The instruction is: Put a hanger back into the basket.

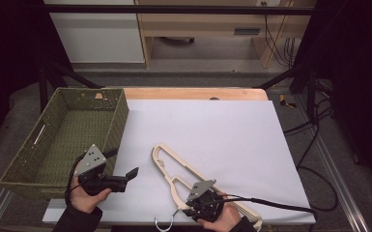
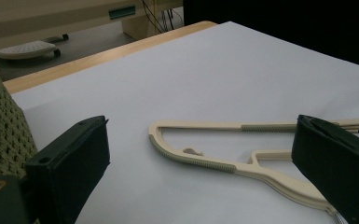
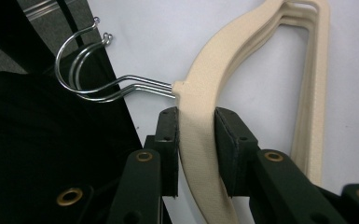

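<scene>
Hangers: cream plastic hangers point(image 1: 174, 169), stacked, at least two of them because you can see two wire hooks point(image 3: 81, 70) in the right gripper view.
Place: they lie flat on the white sheet point(image 1: 212, 135) at the near edge of the table, with the hooks reaching over that edge toward you. The woven basket point(image 1: 121, 116) stands well apart on the left side.
Right gripper: your right gripper point(image 1: 196, 203) is closed on the neck of the stack, just beside the point where the hooks come out. In the right gripper view both pads press on the cream plastic.
Left gripper: your left gripper point(image 1: 131, 173) is wide open and holds nothing. It hovers near the basket corner and points toward the far shoulder end of the hangers point(image 2: 200, 154).
How it will handle: I judge the stack as light and stiff. The plastic is smooth, so the pieces can slide on each other or turn in the pads.
Where to hold: the neck is the thick part and near the balance point, so this grip looks good. The ribbed grey strips point(image 2: 205, 161) on the shoulders should give more friction for a second grip.
Risk: if you lift with one gripper, the long end may swing down, and the lower hanger may slip out.
</scene>
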A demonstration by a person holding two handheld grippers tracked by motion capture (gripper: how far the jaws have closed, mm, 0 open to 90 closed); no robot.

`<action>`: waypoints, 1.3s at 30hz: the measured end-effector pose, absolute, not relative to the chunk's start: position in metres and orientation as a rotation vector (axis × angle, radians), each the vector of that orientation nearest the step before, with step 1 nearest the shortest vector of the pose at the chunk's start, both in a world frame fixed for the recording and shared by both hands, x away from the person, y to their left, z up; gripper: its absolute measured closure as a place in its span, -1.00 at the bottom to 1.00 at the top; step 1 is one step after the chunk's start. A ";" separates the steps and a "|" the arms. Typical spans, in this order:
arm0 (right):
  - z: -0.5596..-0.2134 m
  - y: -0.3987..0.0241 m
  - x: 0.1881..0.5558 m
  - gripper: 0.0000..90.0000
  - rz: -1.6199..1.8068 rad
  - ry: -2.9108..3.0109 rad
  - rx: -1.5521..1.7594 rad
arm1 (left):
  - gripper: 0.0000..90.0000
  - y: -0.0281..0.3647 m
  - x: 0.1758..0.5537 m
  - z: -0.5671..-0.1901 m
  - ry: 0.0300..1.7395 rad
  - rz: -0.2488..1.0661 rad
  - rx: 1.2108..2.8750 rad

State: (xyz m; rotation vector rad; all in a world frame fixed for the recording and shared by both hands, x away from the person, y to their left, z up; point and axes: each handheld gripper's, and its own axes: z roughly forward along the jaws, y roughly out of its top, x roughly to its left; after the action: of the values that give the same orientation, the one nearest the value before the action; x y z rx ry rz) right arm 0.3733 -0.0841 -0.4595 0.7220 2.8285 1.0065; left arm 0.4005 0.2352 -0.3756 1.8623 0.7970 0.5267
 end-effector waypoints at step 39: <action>-0.429 -0.106 0.384 0.62 1.162 2.847 0.706 | -0.37 0.121 0.409 -0.436 0.023 0.664 2.459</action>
State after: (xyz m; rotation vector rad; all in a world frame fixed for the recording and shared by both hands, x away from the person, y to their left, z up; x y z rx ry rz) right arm 0.3843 -0.1059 -0.4292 0.7057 2.8470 1.1624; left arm 0.4090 0.1210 -0.4359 2.4592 0.0235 0.6643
